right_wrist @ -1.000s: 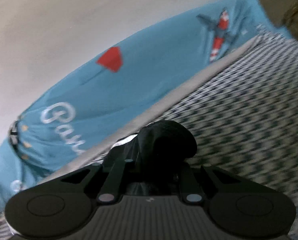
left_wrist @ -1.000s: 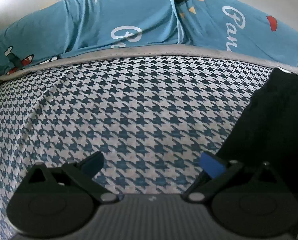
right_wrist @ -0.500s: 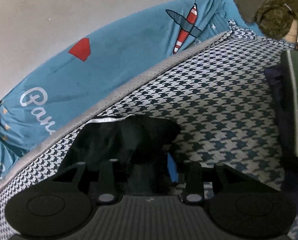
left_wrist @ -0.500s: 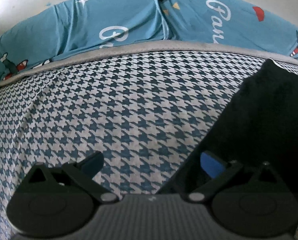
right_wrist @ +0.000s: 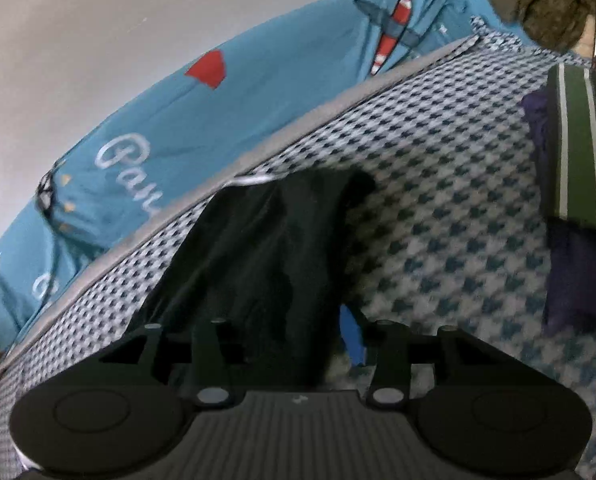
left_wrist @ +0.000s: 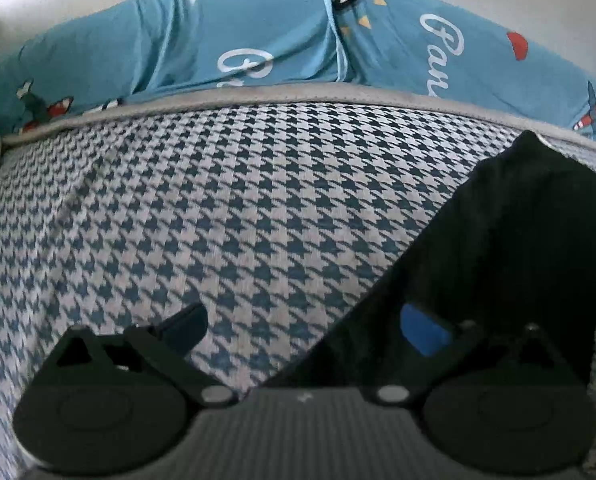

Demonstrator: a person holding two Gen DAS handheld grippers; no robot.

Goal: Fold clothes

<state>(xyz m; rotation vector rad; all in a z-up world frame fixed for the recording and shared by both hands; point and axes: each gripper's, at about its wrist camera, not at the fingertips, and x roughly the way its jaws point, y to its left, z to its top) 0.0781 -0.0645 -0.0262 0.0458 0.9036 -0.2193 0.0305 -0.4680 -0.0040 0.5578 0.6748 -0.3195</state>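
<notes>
Left wrist view: the left gripper (left_wrist: 304,320) hovers low over the houndstooth bedcover (left_wrist: 217,208), fingers spread wide and empty. The black garment (left_wrist: 510,232) lies just right of it. The right gripper (right_wrist: 293,332) is level and clamped on that garment (right_wrist: 265,248).

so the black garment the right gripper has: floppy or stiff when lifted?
Probably floppy: the black garment drapes in soft folds from the right gripper to the houndstooth bed cover. Likely light, since it hangs thin and creased. Its slight sheen suggests slippery fabric, so it may slide. The left gripper is open and could support it.
</notes>
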